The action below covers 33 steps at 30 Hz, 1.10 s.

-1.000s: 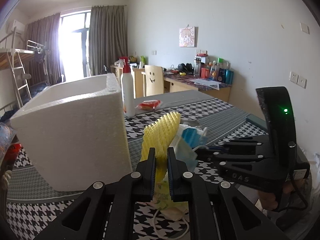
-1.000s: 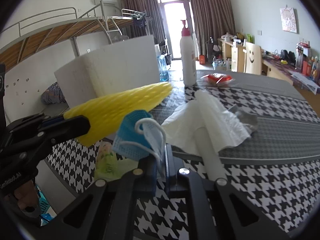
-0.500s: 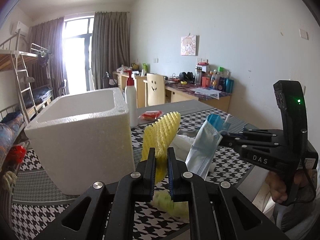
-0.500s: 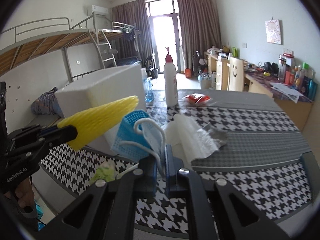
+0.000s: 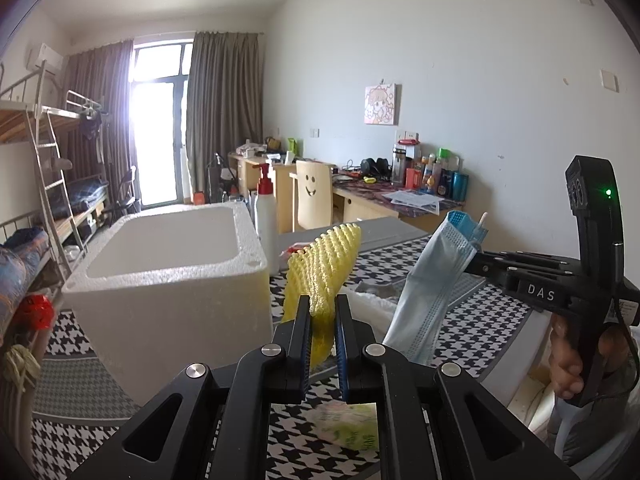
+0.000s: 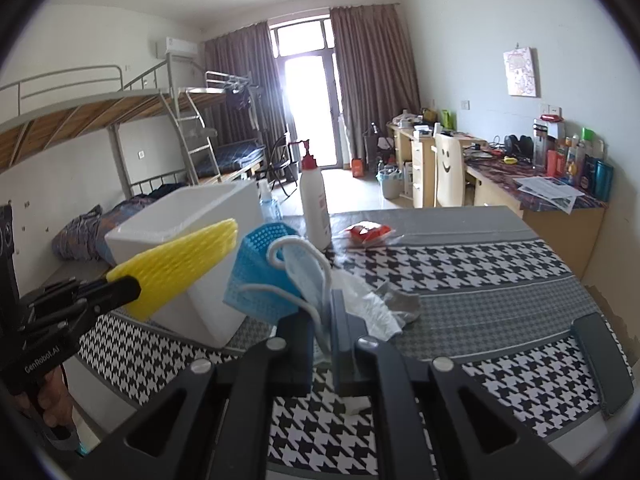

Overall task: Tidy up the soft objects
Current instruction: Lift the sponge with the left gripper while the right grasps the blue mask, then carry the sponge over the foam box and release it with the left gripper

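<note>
Above the houndstooth bench (image 5: 472, 320), we are holding two soft things clear of the surface: the yellow foam net (image 5: 320, 272) is sitting pinched between the jaws of our left tool (image 5: 323, 322), its free end poking forward and up, while the blue face mask (image 6: 288, 276) is hanging from our right tool (image 6: 322, 330), clamped by its lower edge and ear loop so the pleated body is fanning out above the jaws. We are keeping both tools closed on thin material, which explains the narrow gap between each pair of jaws. Just beside the net, to our left, the white foam box (image 5: 168, 280) is standing open-topped on the bench, and we judge it the likely destination, since both items are being carried at about the height of its rim. Near the box, a white pump bottle (image 6: 315, 200) is standing upright, and a crumpled white tissue (image 6: 372, 308) and a red packet (image 6: 366, 234) are lying on the cloth beyond the mask. A pale green packet (image 5: 352, 426) is resting on the bench under our left tool.
</note>
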Tool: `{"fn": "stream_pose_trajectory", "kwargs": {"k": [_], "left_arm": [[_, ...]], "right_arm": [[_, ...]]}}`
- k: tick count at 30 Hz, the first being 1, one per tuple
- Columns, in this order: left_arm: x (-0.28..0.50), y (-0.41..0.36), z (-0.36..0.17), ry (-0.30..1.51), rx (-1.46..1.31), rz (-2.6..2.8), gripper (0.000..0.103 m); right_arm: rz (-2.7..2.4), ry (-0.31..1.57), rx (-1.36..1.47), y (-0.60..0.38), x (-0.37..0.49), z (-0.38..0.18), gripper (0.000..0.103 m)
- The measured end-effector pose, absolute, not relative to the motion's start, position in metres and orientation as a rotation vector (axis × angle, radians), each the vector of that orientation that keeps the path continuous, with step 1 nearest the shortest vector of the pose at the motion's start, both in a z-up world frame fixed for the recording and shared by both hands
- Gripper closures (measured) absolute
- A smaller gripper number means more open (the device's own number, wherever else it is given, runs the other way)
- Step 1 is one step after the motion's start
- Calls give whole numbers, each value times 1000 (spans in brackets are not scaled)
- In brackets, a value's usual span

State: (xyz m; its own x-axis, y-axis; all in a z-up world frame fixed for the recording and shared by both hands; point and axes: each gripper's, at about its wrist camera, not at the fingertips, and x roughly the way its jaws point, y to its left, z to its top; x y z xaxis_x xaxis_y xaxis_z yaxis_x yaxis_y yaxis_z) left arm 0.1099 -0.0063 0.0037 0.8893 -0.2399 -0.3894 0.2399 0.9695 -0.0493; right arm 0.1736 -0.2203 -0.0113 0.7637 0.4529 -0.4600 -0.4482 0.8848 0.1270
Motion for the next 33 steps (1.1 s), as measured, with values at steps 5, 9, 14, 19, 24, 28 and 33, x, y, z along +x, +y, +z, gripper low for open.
{"fn": "stream_pose_trajectory", "kwargs": {"k": [5,9,14,19,24,28,33], "left_arm": [[114,-5,5,396,-3,-253,92],[114,-3,5,388,0,-251,92],[113,2,9,371,-2,-246,92],[113,6,18,351,-1,-236,92],[114,7,25,336,-1,-227,92],[116,10,30,329,0,-223,92],[120,14,38,313,-7,-213,92]], "right_arm": [[465,478,17,-224,174,-2,94],[449,436,12,-224,170,7,94],[447,412,-1,-221,171,16,94],[455,391,8,-219,170,23,94],[463,382,25,-217,172,28,94],[469,381,36,-215,174,30,94],[465,378,51,-214,179,33,94]]}}
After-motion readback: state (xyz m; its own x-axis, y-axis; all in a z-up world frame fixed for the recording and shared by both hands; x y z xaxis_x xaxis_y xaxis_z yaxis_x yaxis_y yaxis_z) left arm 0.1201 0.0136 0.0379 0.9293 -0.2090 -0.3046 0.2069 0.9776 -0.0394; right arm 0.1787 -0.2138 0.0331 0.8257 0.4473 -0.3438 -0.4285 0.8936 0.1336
